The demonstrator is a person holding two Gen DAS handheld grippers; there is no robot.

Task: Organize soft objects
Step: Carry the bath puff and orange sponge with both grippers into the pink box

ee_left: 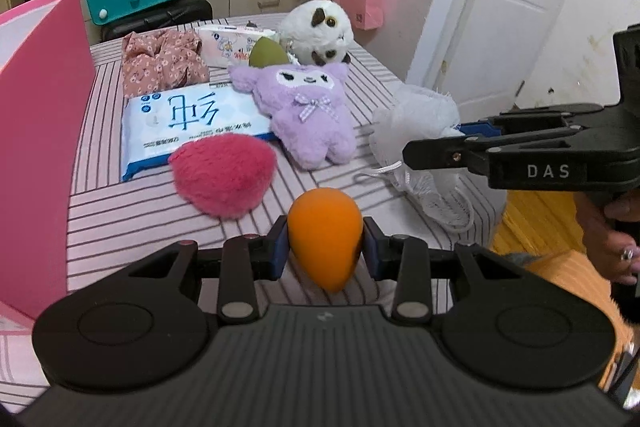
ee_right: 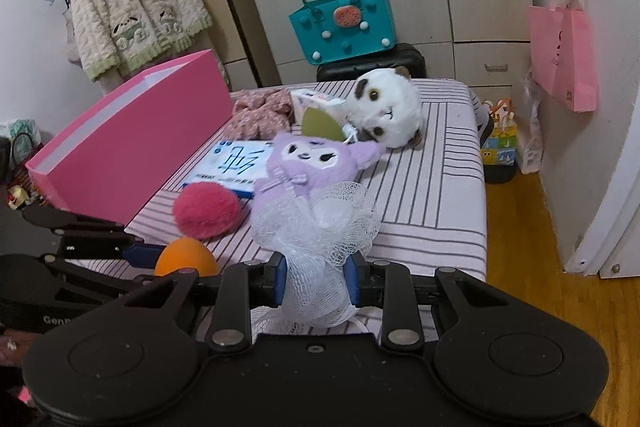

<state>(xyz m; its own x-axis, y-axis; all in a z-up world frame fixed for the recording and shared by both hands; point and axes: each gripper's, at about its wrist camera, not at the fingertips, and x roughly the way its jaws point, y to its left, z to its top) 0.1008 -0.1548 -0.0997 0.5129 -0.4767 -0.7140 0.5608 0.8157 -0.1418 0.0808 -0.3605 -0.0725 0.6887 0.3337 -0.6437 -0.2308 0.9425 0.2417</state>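
My left gripper (ee_left: 325,247) is shut on an orange egg-shaped sponge (ee_left: 325,235), held just above the striped table (ee_left: 140,223); the sponge also shows in the right wrist view (ee_right: 186,259). My right gripper (ee_right: 316,277) is shut on a white mesh bath puff (ee_right: 316,227), seen from the side in the left wrist view (ee_left: 416,123). On the table lie a red fluffy puff (ee_left: 224,175), a purple plush doll (ee_left: 308,107), a white plush cat (ee_left: 320,27), a green sponge (ee_left: 266,53), a floral cloth (ee_left: 160,61) and two wipe packs (ee_left: 184,119).
An open pink box (ee_right: 132,131) stands along the table's left side. A teal bag (ee_right: 344,23) sits on a black case behind the table. A pink paper bag (ee_right: 564,55) hangs at the right. The table's right edge drops to a wooden floor (ee_right: 532,247).
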